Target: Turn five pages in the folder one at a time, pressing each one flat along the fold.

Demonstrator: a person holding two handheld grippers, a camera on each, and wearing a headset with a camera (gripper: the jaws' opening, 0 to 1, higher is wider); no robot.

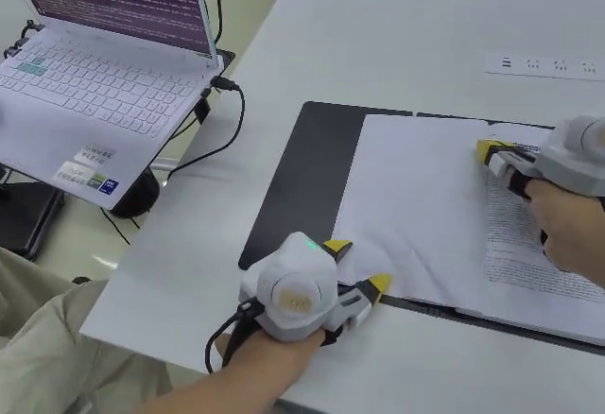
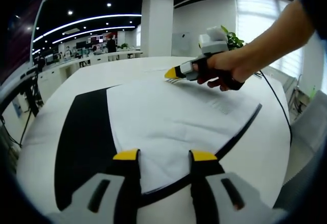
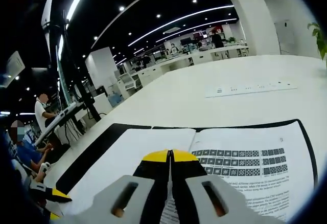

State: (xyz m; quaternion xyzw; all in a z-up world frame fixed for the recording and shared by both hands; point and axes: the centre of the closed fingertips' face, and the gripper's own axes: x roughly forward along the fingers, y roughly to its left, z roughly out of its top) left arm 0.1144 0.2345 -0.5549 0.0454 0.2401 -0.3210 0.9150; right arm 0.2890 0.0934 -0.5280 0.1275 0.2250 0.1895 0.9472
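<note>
The black folder point(image 1: 302, 178) lies open on the white table. Its left side carries a blank white page point(image 1: 416, 206), its right side a printed page point(image 1: 529, 253). My left gripper point(image 1: 357, 266) is open, and its yellow tips straddle the near edge of the blank page point(image 2: 168, 111). My right gripper point(image 1: 492, 149) is shut with nothing between its jaws, its tips down on the paper beside the fold at the far end. In the right gripper view the closed jaws point(image 3: 170, 156) point along the line between the blank page point(image 3: 138, 147) and the printed page point(image 3: 250, 168). In the left gripper view the right gripper point(image 2: 176, 72) touches the page's far part.
An open laptop point(image 1: 104, 55) sits on a stand at the left, with a black cable point(image 1: 222, 140) trailing toward the folder. A white power strip point(image 1: 544, 64) lies at the far right of the table. Bare table lies beyond the folder. People sit at desks far behind.
</note>
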